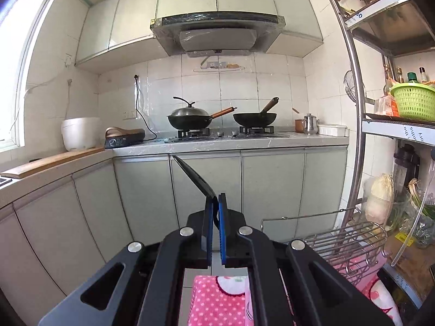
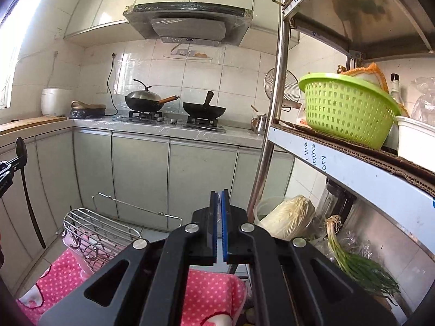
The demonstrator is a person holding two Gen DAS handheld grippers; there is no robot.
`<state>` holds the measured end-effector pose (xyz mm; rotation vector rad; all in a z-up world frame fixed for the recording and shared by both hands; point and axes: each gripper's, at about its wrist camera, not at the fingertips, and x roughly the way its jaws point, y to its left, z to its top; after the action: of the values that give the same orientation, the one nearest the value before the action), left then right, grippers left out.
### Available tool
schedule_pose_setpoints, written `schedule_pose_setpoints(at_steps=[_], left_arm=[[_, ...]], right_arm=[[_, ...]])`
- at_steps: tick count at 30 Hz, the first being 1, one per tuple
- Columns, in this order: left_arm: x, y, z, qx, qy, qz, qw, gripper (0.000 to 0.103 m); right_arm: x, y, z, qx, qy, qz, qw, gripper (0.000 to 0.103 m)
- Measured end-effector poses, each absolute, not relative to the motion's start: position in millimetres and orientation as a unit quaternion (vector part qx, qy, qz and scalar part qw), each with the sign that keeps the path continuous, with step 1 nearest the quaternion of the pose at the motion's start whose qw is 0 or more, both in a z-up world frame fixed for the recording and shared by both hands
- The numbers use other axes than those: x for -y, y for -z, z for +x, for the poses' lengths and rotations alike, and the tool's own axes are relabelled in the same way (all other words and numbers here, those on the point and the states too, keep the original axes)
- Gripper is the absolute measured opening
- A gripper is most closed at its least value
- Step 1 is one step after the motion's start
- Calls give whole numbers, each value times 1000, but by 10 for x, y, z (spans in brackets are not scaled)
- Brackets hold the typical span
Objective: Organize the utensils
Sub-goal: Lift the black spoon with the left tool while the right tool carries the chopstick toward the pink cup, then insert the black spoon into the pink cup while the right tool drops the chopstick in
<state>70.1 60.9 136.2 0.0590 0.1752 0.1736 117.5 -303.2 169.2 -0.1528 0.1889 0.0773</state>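
Observation:
My left gripper [image 1: 216, 197] is shut on a long black spoon [image 1: 194, 175], which juts up and to the left from between the blue pads. In the right wrist view the same spoon [image 2: 27, 190] shows at the far left. It is gripped near its head, and its handle hangs down in a curve. My right gripper [image 2: 219, 193] is shut, its blue pads together with nothing between them. A wire utensil rack [image 2: 100, 233] stands on a pink dotted cloth [image 2: 54, 279] below both grippers; it also appears as the wire rack [image 1: 348, 239] at the lower right of the left wrist view.
Ahead runs a counter [image 1: 231, 142] with two black woks [image 1: 190, 119] on a stove, a kettle and a rice cooker [image 1: 80, 133]. A steel shelf unit [image 2: 353, 168] at the right holds a green basket [image 2: 345, 108], cabbage [image 2: 288, 217] and scallions.

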Motion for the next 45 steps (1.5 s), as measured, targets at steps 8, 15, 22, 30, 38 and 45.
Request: schedule_pose_setpoints(at_steps=[8,15,22,30,38,45], left_arm=[[-437,-1279,1051,-74,-123,90,986,3],[-302,-1054,1328,-81,-135,138,978,3],[-180,-798,1492,-106,-116,161,974,3],[-268,-565,1457,-164,-54,96,980,4],[-485,-443,1508,-222,5,-2,975,5],[-639,-393,1592,-258,31,-79,962,8]], right_arm=[[2860,-1594,1425,-96,-31,-108,989,3],[2714,-1412,1591,-115,-34,-134,984,3],[2620,-1202,1627,-147,-53,-141,978,3],[2633,-966,1668,-189,-76,-111,973,3],[2720,-846,1718,-220,-97,-69,968,3],[2828,-735,1818,-255,-113,-27,960,4]])
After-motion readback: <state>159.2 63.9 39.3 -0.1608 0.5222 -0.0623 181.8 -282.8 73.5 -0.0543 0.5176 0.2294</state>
